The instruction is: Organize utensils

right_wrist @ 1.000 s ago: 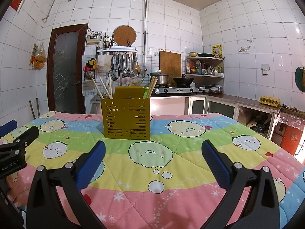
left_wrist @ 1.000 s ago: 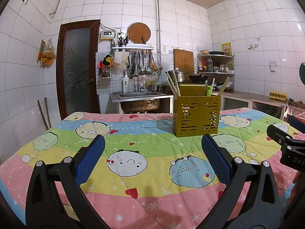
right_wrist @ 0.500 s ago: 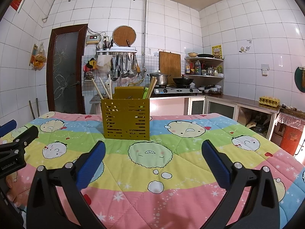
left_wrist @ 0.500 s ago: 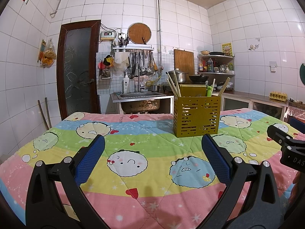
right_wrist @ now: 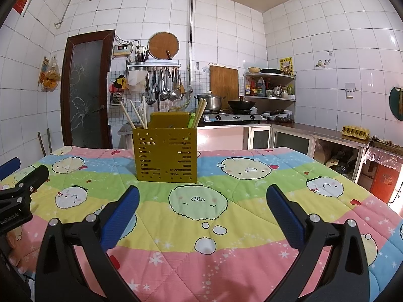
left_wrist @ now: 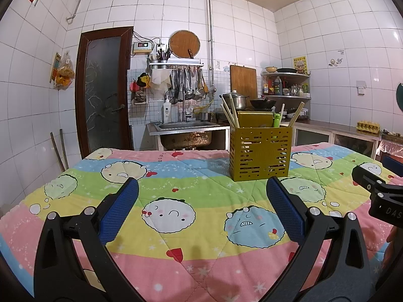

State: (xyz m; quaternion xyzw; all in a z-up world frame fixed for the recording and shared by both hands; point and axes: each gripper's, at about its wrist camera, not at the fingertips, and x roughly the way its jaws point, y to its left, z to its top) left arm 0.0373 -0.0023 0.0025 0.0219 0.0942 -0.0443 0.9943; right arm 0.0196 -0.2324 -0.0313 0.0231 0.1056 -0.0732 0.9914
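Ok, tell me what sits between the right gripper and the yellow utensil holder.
Nothing visible: only bare quilt lies between the open right gripper and the utensil holder.

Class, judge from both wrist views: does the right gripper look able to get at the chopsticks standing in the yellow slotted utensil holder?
Probably yes. The right gripper is open and empty, and only bare quilt lies between it and the yellow slotted utensil holder. The wooden chopsticks stick out above its rim.

holder [left_wrist: 260,154] upright on quilt [left_wrist: 176,196] over table, ahead of both grippers. chopsticks [left_wrist: 230,112] stand in holder. sink [left_wrist: 185,125] behind table; door [left_wrist: 103,88] left of sink; stove [right_wrist: 233,117] right.
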